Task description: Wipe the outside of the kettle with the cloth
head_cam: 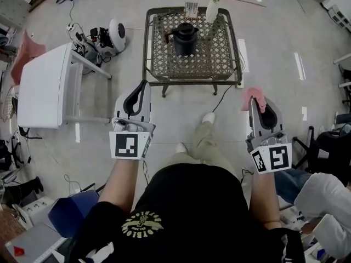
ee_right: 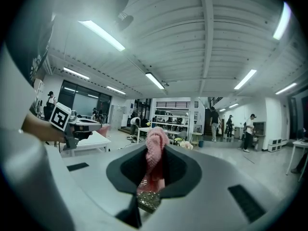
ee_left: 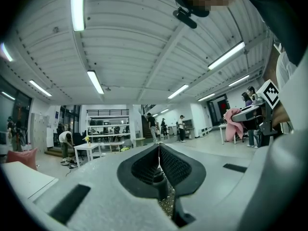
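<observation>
A black kettle (head_cam: pixel 185 39) stands upright on a dark wicker table (head_cam: pixel 159 64) a step or two ahead of me. A pink cloth (head_cam: pixel 255 97) sticks out of my right gripper (head_cam: pixel 259 104), whose jaws are shut on it; in the right gripper view the cloth (ee_right: pixel 155 158) fills the gap between the pads. My left gripper (head_cam: pixel 139 96) is held level at the left, jaws pressed together with nothing in them, as the left gripper view shows (ee_left: pixel 158 150). Both grippers are well short of the table, pointing forward over the floor.
A vase with pink flowers (head_cam: pixel 214 1) stands at the table's back right corner, close to the kettle. A white table (head_cam: pixel 46 84) is at the left, with cables and a round white device (head_cam: pixel 116 35) beyond it. A cord runs under the wicker table. People stand far off in the room.
</observation>
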`<state>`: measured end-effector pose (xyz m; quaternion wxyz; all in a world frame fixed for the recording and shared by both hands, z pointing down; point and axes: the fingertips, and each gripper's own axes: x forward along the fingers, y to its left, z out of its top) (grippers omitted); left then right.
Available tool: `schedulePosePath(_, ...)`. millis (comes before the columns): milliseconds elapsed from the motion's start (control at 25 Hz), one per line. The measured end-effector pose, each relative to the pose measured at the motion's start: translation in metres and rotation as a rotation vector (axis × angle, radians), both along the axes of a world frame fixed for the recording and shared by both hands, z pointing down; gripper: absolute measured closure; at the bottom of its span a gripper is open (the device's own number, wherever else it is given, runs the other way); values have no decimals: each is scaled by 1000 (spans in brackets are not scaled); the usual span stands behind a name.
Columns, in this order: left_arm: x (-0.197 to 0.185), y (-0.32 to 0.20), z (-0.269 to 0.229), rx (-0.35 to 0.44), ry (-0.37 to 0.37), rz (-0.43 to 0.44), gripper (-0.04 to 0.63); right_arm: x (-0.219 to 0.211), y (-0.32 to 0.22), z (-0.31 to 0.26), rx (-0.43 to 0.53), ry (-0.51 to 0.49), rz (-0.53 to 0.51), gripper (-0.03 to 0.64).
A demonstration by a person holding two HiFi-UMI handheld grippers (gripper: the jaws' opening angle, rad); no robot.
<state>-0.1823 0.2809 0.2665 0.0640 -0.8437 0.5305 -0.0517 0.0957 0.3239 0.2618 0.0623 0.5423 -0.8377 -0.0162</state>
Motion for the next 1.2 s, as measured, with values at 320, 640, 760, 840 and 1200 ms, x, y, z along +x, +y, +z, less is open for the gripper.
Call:
schedulePosePath(320,36,-41,1,1,-12,16,584,22,-43,6,7,-33,-17,563)
schedulePosePath(640,49,-95,1,-5,27,-12,584,33,-104,26,-38,-56,-59,563)
schedulePosePath(760,51,-115,7,-12,14,-27,584,36,-123,34,-56,-71,-73,563)
schedulePosePath(840,55,-127,11,-18,5,-32,584,38,-134,38,-64,-73,-85,563)
schedulePosePath(1200,74,-175,13,-26,2,-36,584,53,-184,40,-73,-97,-116,563)
